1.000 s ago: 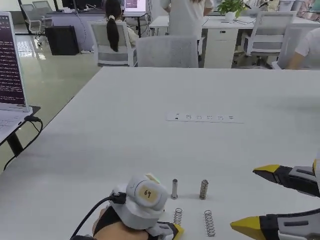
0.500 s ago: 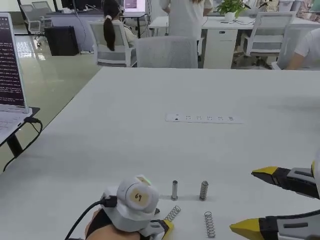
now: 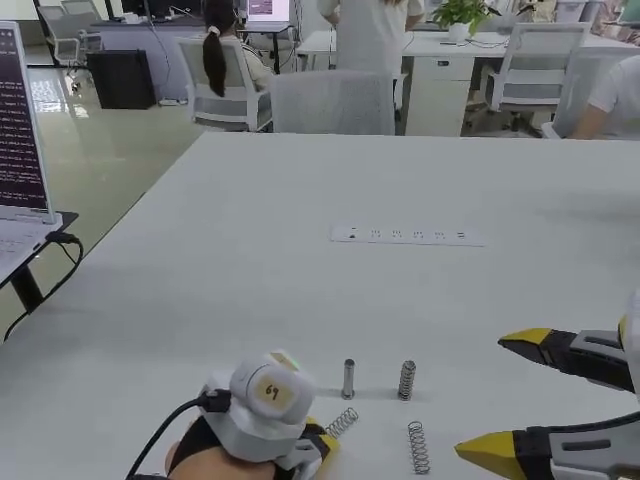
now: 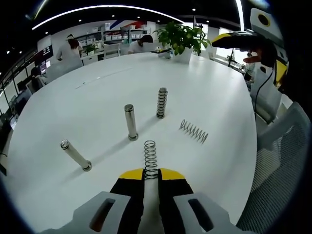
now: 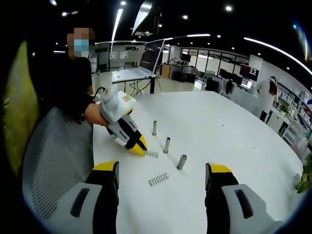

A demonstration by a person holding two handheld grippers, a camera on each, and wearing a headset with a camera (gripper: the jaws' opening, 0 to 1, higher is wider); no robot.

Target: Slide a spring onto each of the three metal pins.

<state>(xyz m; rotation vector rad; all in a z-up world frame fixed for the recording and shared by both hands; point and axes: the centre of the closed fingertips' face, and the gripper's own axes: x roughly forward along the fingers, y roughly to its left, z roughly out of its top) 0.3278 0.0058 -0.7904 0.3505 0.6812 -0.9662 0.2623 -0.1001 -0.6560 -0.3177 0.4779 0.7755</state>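
A laptop (image 3: 20, 130) stands left of the white bench (image 3: 300, 200), office chairs (image 3: 335, 100) beyond. The left gripper (image 3: 325, 443) has its fingers pinched on a spring (image 3: 341, 422) near a bare pin (image 3: 348, 379). Next come a sprung pin (image 3: 406, 380) and a loose spring (image 3: 418, 447). The right gripper (image 3: 480, 395) has its fingers wide apart, empty.

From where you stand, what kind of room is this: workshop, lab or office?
Most likely an open-plan office. Beyond the big white table stand office chairs and desks, a laptop sits open at the left, and a potted plant tops one desk.
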